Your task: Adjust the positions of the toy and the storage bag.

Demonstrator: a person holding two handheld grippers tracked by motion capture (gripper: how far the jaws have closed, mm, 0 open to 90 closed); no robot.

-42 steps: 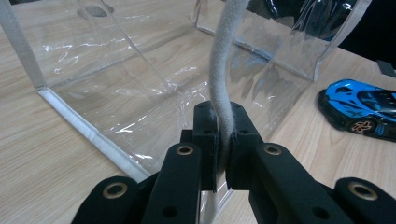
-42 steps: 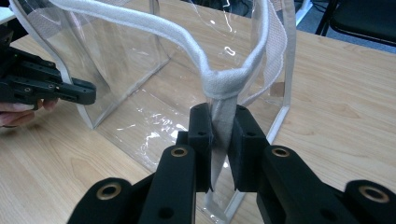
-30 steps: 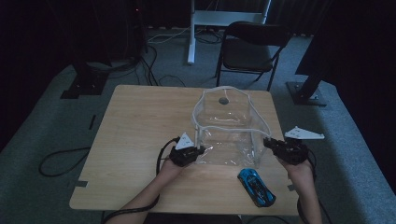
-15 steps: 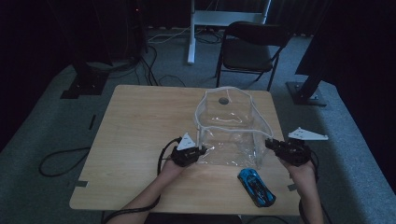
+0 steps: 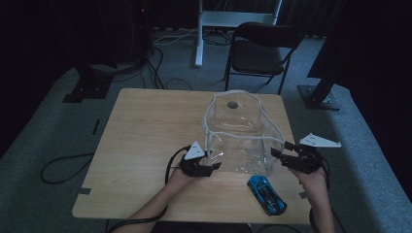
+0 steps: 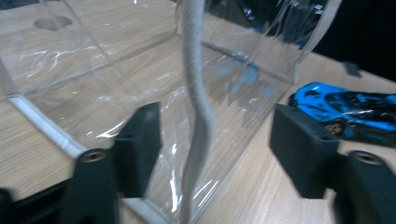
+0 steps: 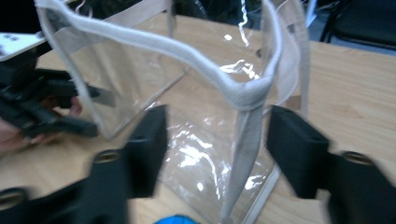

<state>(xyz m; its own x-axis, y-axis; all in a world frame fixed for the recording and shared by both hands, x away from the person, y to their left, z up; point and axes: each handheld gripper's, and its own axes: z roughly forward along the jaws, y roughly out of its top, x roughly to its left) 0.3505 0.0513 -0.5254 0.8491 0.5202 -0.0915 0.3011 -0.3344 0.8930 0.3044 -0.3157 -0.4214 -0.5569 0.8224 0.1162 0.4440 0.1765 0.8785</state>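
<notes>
Clear plastic bag [image 5: 243, 138] with grey fabric trim stands upright on the wooden table [image 5: 145, 131], toward the right half, mouth open upward. Through the far wall a dark round hole in the tabletop [image 5: 232, 104] shows.

Left gripper [image 5: 214, 166] sits at the bag's near-left corner. In the left gripper view its 2 black jaws stand spread, and they have just been opening; the bag's grey edge seam [image 6: 198, 116] runs up between them, touching neither pad as far as I can tell. Bag released, not pinched.

Right gripper [image 5: 277, 154] sits at the bag's near-right corner. In the right gripper view its jaws are likewise spread and have just been opening; the corner seam [image 7: 250, 135] hangs between them, free of both pads. The left gripper and hand appear at that view's left edge.

Blue toy car [image 5: 266, 194] lies on the table near the front edge, just in front of the bag, between the 2 hands and closer to the right one. It touches neither gripper.

Black folding chair [image 5: 265, 51] stands beyond the table.
</notes>
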